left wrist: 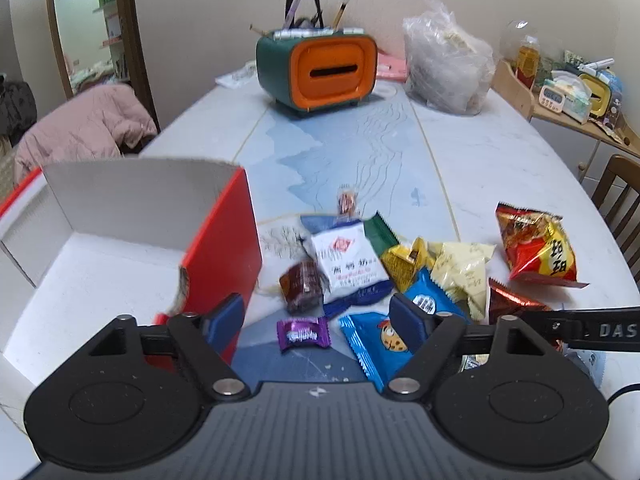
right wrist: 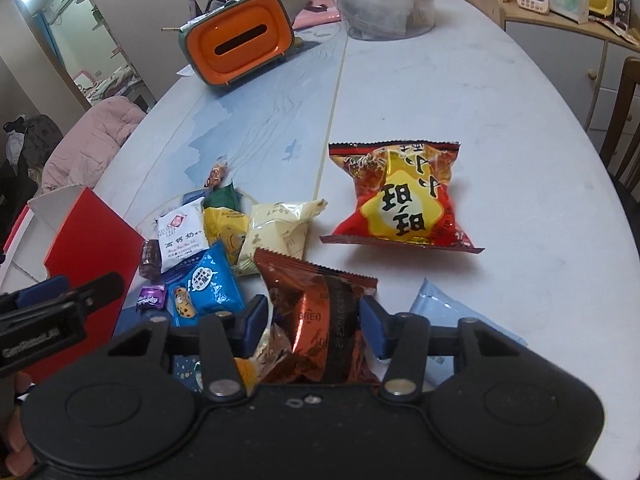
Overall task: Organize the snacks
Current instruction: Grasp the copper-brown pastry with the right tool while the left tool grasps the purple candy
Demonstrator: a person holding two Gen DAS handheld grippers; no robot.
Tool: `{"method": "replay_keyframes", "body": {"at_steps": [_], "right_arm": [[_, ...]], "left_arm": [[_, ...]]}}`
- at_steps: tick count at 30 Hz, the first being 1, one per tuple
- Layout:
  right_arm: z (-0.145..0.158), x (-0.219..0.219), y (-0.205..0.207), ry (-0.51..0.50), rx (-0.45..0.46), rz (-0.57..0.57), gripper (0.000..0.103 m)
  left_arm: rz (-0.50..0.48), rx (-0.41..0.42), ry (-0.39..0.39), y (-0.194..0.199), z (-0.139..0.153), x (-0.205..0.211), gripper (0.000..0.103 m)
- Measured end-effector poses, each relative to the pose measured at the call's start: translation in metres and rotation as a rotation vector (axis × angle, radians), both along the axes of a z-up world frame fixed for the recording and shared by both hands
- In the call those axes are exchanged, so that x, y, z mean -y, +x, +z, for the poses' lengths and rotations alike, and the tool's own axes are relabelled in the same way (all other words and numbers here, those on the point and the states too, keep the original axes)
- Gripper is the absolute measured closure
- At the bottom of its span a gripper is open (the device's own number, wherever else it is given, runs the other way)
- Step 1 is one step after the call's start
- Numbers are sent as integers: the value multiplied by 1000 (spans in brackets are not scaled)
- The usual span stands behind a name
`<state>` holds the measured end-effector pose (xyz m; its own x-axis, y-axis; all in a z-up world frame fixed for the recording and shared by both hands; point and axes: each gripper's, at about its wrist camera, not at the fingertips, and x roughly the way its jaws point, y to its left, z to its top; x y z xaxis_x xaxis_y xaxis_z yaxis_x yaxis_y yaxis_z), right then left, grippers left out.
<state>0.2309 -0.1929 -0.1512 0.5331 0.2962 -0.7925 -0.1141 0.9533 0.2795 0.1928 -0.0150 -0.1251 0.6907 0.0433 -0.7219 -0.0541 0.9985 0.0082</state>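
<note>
A red cardboard box (left wrist: 224, 240) with a white inside stands open at the left; it also shows in the right wrist view (right wrist: 88, 236). A pile of snack packs lies beside it: a white milk pack (left wrist: 346, 266), a blue cookie pack (left wrist: 380, 344), a purple candy (left wrist: 304, 334), a yellow pack (left wrist: 464, 272), a big red-yellow bag (right wrist: 404, 196). My left gripper (left wrist: 318, 320) is open and empty above the purple candy. My right gripper (right wrist: 314, 318) is open around a brown Oreo pack (right wrist: 316, 312), its pads beside the pack's sides.
An orange-green tissue box (left wrist: 320, 72) with pens behind it and a clear plastic bag (left wrist: 444, 68) stand at the table's far end. A light blue pack (right wrist: 460, 312) lies right of my right gripper. A wooden chair (right wrist: 624, 120) and a cluttered shelf (left wrist: 568, 88) are at the right.
</note>
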Motion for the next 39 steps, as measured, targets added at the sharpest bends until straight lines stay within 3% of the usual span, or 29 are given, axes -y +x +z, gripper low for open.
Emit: {"method": "replay_keyframes", "body": {"at_steps": [4, 6, 9, 17, 24, 30, 34, 39], "right_arm": [[-3, -1, 2, 0, -9, 28, 57], [-3, -2, 2, 11, -9, 40, 57], [-2, -4, 3, 8, -3, 56, 58], [-1, -3, 7, 35, -5, 64, 55], [-3, -8, 10, 14, -4, 101, 47], [-13, -9, 14, 2, -36, 96, 48], [-16, -8, 13, 10, -42, 90, 54], [-15, -5, 11, 15, -44, 75, 59]], "left_arm": [[-7, 34, 76, 0, -6, 8, 27], [1, 28, 84, 1, -6, 12, 39], [-10, 56, 95, -7, -5, 22, 40], [90, -47, 7, 13, -28, 6, 40], [108, -99, -44, 26, -44, -1, 41], [119, -131, -92, 31, -53, -8, 46], [114, -124, -100, 30, -53, -9, 47], [132, -120, -121, 29, -51, -18, 67]]}}
